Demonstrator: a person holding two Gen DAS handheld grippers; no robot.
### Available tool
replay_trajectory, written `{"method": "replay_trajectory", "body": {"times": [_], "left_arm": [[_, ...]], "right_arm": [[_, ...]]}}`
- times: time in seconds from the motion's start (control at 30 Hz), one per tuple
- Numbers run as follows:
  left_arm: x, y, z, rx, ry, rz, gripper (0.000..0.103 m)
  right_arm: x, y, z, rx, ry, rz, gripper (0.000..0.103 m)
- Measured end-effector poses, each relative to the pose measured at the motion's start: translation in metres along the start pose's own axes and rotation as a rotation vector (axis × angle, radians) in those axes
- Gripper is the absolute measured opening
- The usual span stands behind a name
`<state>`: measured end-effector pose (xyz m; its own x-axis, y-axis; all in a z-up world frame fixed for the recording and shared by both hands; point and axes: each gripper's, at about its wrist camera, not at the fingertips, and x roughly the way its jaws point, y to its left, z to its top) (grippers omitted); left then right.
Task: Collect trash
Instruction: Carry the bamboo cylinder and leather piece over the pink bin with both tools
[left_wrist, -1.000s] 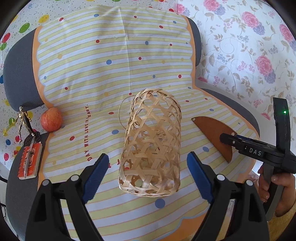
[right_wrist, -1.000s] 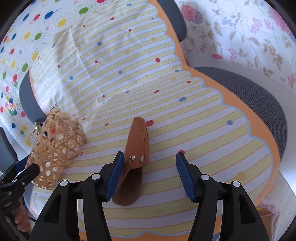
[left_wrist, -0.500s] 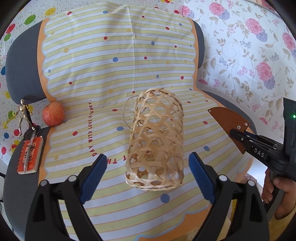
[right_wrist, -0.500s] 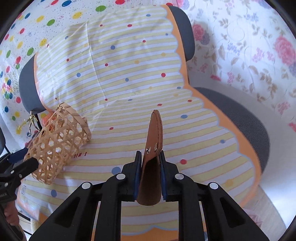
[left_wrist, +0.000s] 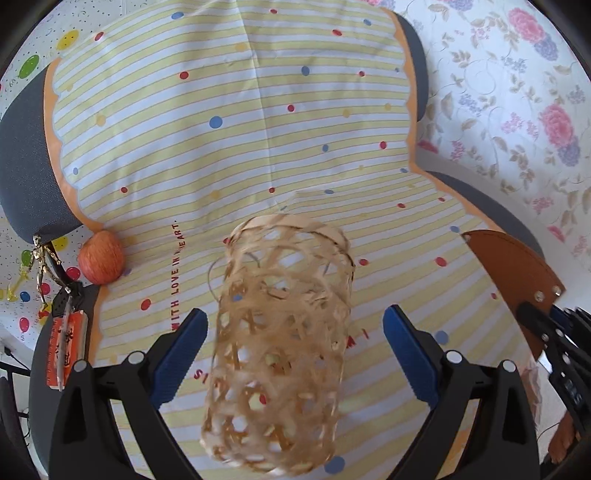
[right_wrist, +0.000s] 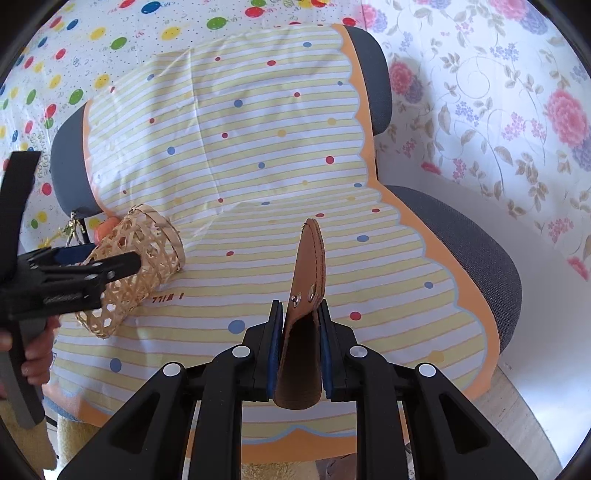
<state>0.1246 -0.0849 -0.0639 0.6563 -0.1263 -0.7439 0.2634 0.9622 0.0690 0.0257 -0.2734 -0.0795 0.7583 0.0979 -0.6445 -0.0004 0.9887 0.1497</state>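
The setting is a domestic room arranged as a makeshift staging area. A grey upholstered office chair (right_wrist: 476, 254) serves as the work surface, draped with a yellow-striped dotted cloth (left_wrist: 229, 122) printed with "WITH LOVE IN HEART", and the surroundings are hung with a floral sheet (right_wrist: 498, 110) and a balloon-print sheet (right_wrist: 74, 48). Household items rest on the chair: an apple (left_wrist: 100, 257), a woven bamboo basket (left_wrist: 280, 332) and a set of keys with a gold figurine charm (left_wrist: 42, 258).
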Motion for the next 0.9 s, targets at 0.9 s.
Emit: {"method": "replay_trajectory", "body": {"times": [0.9], "left_arm": [[-0.073,-0.072,-0.048,0.008,-0.119,-0.234,0.078]], "right_arm": [[-0.08,-0.036,-0.015,0.078,-0.039,-0.042,0.02]]}}
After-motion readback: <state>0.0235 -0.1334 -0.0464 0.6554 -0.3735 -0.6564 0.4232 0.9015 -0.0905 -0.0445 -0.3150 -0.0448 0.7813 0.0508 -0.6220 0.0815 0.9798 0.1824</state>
